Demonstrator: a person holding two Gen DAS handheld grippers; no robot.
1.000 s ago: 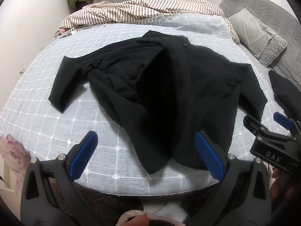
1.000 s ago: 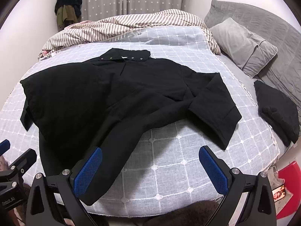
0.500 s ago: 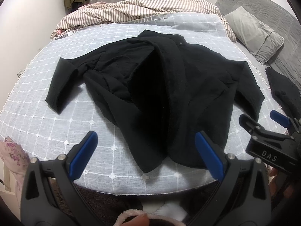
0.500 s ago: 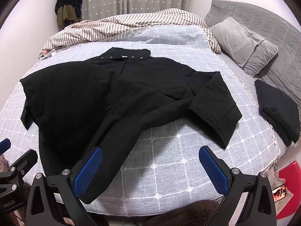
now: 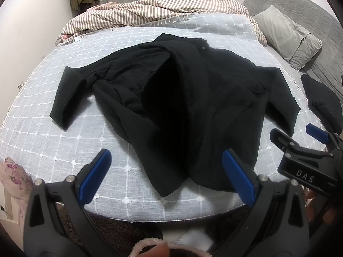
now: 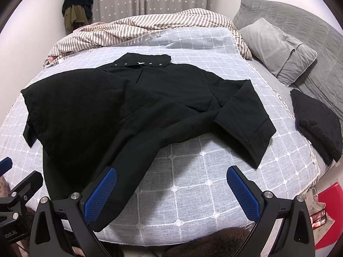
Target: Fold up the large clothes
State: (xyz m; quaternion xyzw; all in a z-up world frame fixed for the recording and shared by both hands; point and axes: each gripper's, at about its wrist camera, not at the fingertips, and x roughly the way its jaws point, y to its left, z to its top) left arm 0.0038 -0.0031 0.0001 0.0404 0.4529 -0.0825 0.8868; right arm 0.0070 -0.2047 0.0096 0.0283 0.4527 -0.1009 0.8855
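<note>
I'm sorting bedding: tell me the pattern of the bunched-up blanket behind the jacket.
The blanket has brown and white stripes, clearest in the right wrist view.

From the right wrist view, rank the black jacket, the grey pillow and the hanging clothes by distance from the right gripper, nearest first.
Measured from the right gripper:
1. Black jacket: its hem lies by the left finger, on the near bed edge.
2. Grey pillow: far right, at the headboard.
3. Hanging clothes: far left corner, beyond the bed.

one black coat [image 6: 150, 98], one folded black garment [image 6: 317, 124], one grey pillow [image 6: 278, 47], one striped duvet [image 6: 150, 25]
</note>
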